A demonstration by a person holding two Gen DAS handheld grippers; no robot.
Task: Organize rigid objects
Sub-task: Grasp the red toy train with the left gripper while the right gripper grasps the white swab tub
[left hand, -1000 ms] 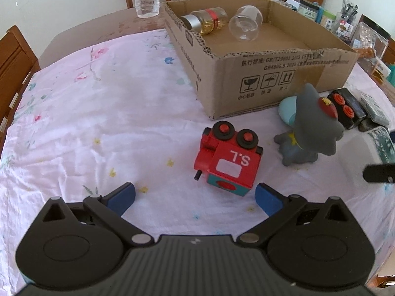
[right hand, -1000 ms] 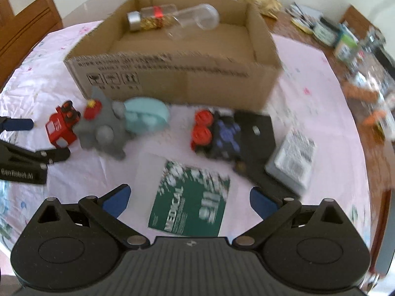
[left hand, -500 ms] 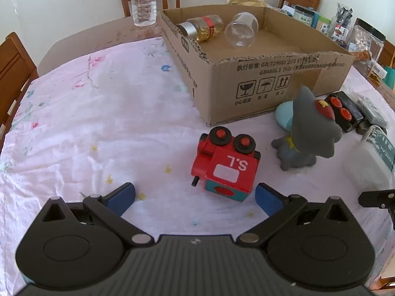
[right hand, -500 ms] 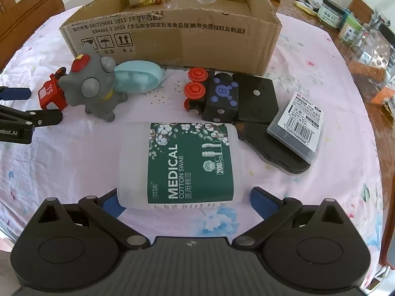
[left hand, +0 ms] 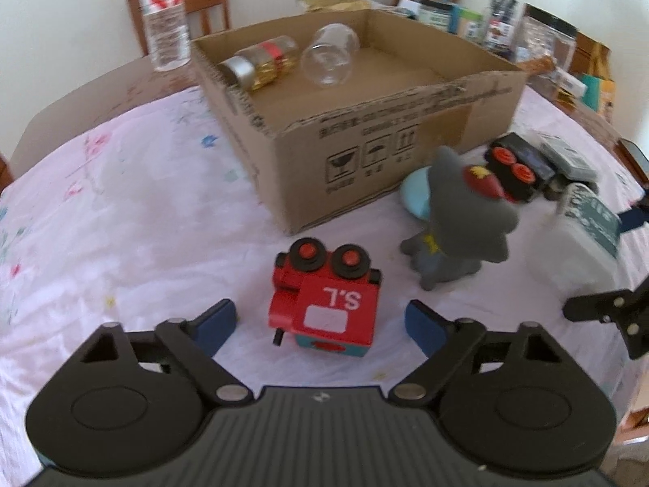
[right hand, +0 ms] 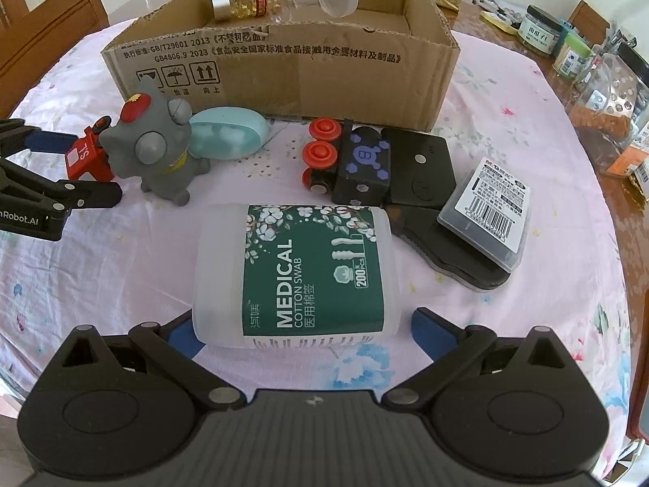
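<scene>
Closing in from wide apart, the left gripper point(left hand: 320, 318) now has its blue fingers point(left hand: 215, 322) on either side of the red toy train point(left hand: 324, 308), with a gap showing on both sides, so nothing is gripped yet. That train lies tipped on the pink floral cloth of the desk point(left hand: 121, 211), wheels pointing at the cardboard box point(left hand: 365, 130) (two clear jars already lie inside it).

Just right of the train stands the grey cat figure point(left hand: 462, 219), with a pale blue case point(right hand: 227, 138) behind it. If the fingers close off-centre, the train could twist out or slide on the loose cloth and knock the figure over.

Further right, the right gripper point(right hand: 302, 335) has come down around the medical cotton swab tub point(right hand: 296, 276). Its fingers are spread; the left one is partly hidden under the tub and the right one stands clear, so I judge no squeeze yet. Being round and smooth, the tub may roll or squirt forward into the black toy train point(right hand: 353, 166) and the small barcode-labelled box point(right hand: 486, 211). Both arms heading for the box together could also collide.
</scene>
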